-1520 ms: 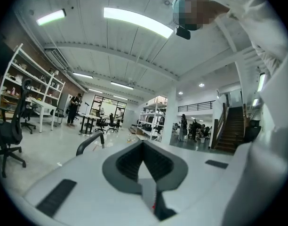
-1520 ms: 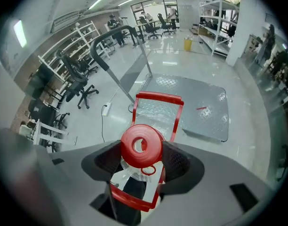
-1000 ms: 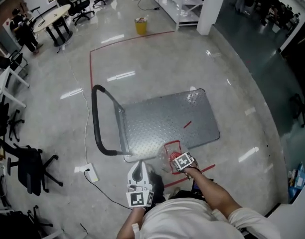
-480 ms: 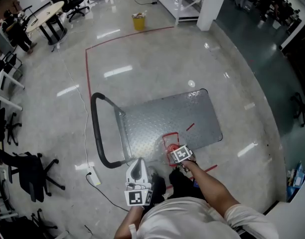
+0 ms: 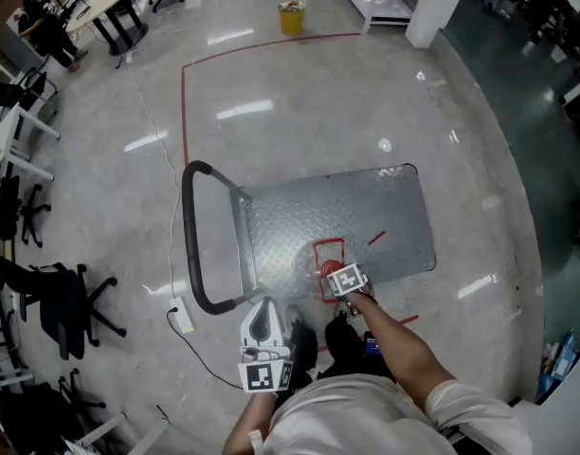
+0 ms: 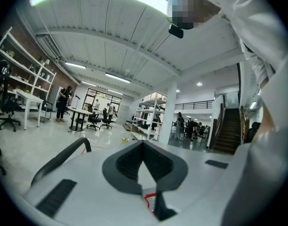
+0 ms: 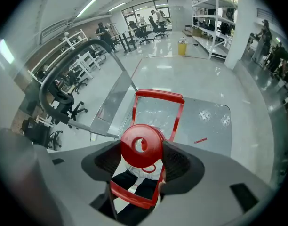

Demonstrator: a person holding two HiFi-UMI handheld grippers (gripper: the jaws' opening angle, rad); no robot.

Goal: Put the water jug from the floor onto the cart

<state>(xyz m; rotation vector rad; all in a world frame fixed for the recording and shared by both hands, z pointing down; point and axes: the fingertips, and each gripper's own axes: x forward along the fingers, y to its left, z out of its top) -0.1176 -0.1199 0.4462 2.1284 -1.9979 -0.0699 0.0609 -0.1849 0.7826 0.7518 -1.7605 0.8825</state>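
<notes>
The water jug (image 5: pixel 326 258), clear with a red carrying frame and red cap, hangs over the near edge of the cart's steel deck (image 5: pixel 366 211). My right gripper (image 5: pixel 334 273) is shut on the jug's neck under the red cap (image 7: pixel 142 145); its own view, with the right gripper (image 7: pixel 143 150) in front, shows the jug body (image 7: pixel 156 111) against the deck (image 7: pixel 207 119) below. The left gripper (image 5: pixel 264 328) is held apart at my left, jaws together and empty. In its own view the left gripper (image 6: pixel 144 142) points out across the room.
The cart's black push handle (image 5: pixel 191 240) rises at its left end. A white power strip (image 5: pixel 181 318) and cable lie on the floor by it. Office chairs (image 5: pixel 63 311) stand at left, a yellow bin (image 5: pixel 291 17) far ahead. Red tape (image 5: pixel 184 102) marks the floor.
The right gripper has carried the jug forward from the cart's front edge to over the deck. The left gripper has stayed where it was by my body.
</notes>
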